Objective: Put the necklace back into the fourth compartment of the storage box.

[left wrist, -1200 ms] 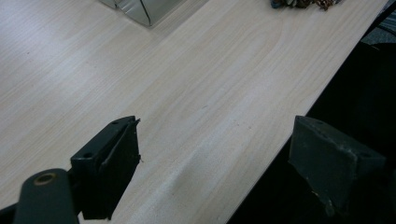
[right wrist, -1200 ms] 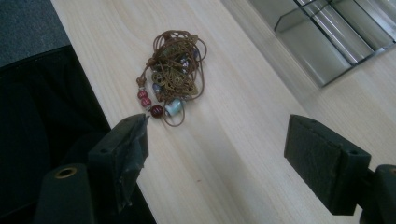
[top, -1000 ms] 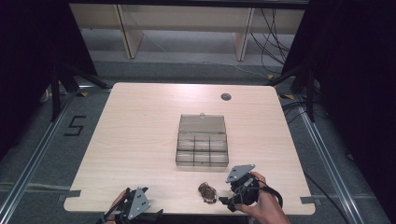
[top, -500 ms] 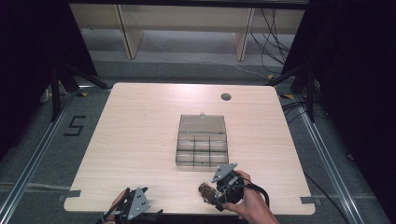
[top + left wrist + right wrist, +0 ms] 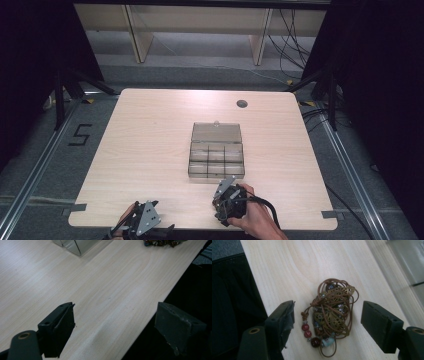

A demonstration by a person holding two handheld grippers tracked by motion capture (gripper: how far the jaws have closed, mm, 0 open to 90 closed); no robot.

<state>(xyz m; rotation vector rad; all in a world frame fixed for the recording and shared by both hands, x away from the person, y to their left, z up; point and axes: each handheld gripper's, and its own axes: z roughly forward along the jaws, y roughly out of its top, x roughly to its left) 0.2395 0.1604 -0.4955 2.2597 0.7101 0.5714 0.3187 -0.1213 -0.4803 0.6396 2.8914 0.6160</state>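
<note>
Your left gripper (image 5: 113, 322) idles at the table (image 5: 150, 150) edge, jaws wide, nothing between. Your right gripper (image 5: 327, 320) straddles the necklace (image 5: 332, 315) near the front edge; its jaws have just been closing, not yet touching. Light, limp, tangle-prone: pinch the dense middle clump, not loose cord.

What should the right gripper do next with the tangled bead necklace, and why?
Probably close the right gripper on the necklace: its jaws, which have just been closing, straddle the bundle without pressing it, and it lies loose on the table.
</note>
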